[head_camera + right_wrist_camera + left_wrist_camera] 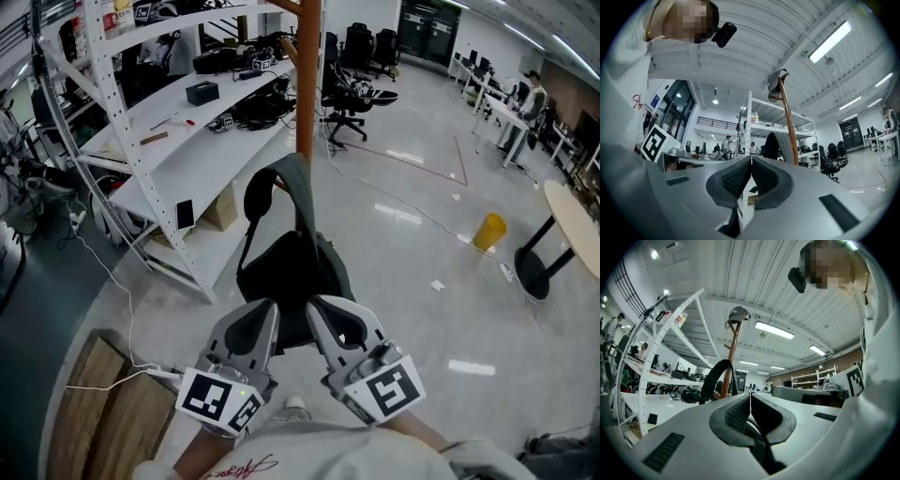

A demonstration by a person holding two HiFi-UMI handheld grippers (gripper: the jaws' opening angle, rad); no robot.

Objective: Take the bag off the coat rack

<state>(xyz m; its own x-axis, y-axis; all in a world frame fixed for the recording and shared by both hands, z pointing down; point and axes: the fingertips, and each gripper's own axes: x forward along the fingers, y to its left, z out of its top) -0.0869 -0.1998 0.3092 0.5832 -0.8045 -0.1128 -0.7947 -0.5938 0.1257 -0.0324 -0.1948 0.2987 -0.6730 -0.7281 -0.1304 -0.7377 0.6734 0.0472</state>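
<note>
A dark grey and black bag (292,267) hangs by its strap loop (277,183) on the orange-brown coat rack pole (307,84). Both grippers sit just below the bag, side by side. The left gripper (266,311) is shut with nothing between its jaws, and so is the right gripper (320,309). The left gripper view looks up past its shut jaws (750,397) at the strap (714,379), the pole (731,359) and a cap (738,314) on top. In the right gripper view, the shut jaws (751,162) point at the strap (781,147) and pole (788,124).
White shelving (169,127) with boxes and cables stands at the left. A wooden board (94,408) lies at the lower left, with a white cable (112,281) across the floor. An office chair (347,103), a yellow bin (488,231) and a round table (574,225) stand farther off.
</note>
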